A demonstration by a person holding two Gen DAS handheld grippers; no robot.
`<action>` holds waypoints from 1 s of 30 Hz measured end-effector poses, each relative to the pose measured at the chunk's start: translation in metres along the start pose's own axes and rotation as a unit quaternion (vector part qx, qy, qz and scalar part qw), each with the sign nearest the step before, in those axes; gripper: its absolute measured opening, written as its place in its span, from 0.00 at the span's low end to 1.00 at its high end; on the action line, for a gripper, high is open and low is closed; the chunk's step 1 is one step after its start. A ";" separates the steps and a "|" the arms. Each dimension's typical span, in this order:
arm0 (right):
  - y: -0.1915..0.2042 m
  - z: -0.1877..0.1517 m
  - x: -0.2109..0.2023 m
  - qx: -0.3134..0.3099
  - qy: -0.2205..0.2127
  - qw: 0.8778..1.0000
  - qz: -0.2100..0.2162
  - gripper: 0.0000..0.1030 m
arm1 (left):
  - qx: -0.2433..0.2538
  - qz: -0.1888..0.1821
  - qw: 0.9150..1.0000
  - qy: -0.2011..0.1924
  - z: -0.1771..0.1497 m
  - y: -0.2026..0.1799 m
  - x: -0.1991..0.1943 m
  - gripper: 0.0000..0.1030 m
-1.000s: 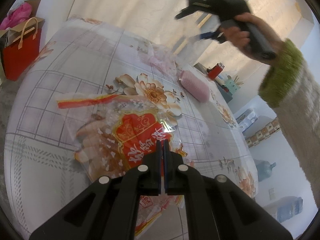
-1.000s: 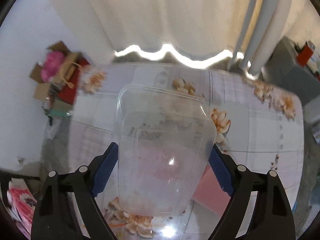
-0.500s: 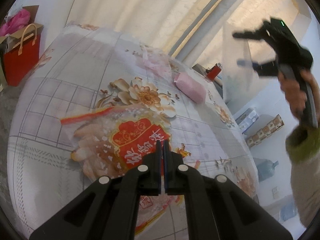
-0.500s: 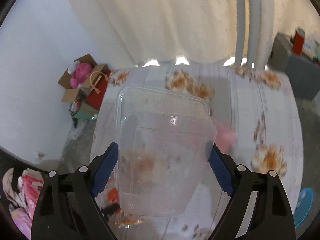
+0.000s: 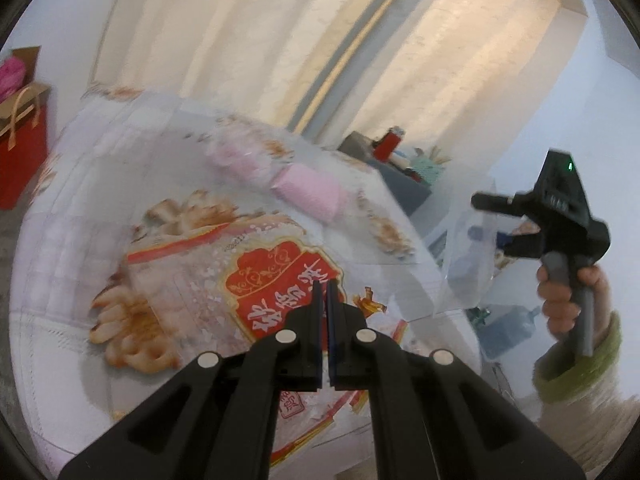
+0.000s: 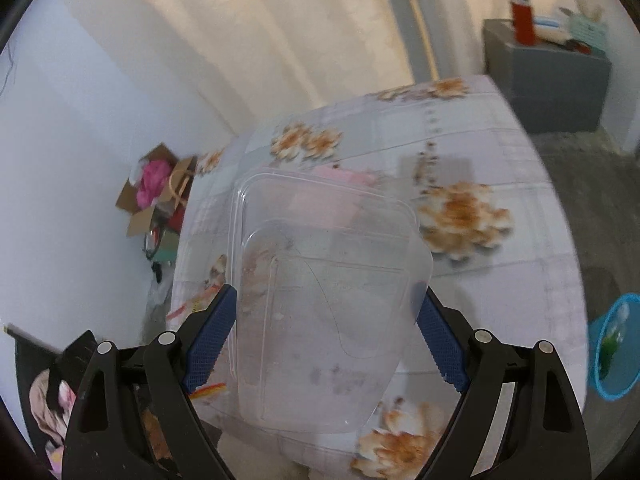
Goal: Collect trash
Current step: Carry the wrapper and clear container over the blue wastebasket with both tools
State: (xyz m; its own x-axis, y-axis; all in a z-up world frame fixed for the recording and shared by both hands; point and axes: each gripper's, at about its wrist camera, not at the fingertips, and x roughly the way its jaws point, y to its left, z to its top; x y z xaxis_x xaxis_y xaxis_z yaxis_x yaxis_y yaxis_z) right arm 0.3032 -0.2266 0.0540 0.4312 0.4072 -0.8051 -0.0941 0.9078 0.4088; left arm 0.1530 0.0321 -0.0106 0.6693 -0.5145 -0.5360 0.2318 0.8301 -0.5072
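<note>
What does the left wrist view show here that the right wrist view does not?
Only the left wrist view shows the left gripper shut on the printed snack bag, and the hand carrying the right gripper. Only the right wrist view shows the blue bin on the floor. Both show the clear plastic container clamped in the right gripper, the flowered table and the red gift bag.

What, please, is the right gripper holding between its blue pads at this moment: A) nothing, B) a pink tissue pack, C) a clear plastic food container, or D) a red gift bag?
C: the right gripper has its blue pads pressed against both sides of the clear plastic food container.
</note>
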 end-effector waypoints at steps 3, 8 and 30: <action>-0.026 -0.008 -0.026 0.023 -0.025 0.999 -0.001 0.80 | 0.020 -0.022 1.000 0.004 0.010 -0.025 0.009 0.01; -0.074 -0.025 -0.078 0.067 -0.070 0.995 -0.013 0.80 | 0.058 -0.062 0.996 0.014 0.025 -0.073 0.029 0.01; -0.321 -0.154 -0.229 0.300 -0.179 0.919 -0.182 0.81 | 0.133 -0.256 0.923 0.254 -0.018 -0.378 0.297 0.01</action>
State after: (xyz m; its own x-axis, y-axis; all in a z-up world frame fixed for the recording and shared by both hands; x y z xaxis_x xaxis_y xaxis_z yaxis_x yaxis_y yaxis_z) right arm 0.0962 -0.5961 0.0411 0.6138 -0.0687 -0.7865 0.5802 0.7148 0.3904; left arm 0.2515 -0.4383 0.0096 0.0219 -0.8325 -0.5536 0.6363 0.4387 -0.6345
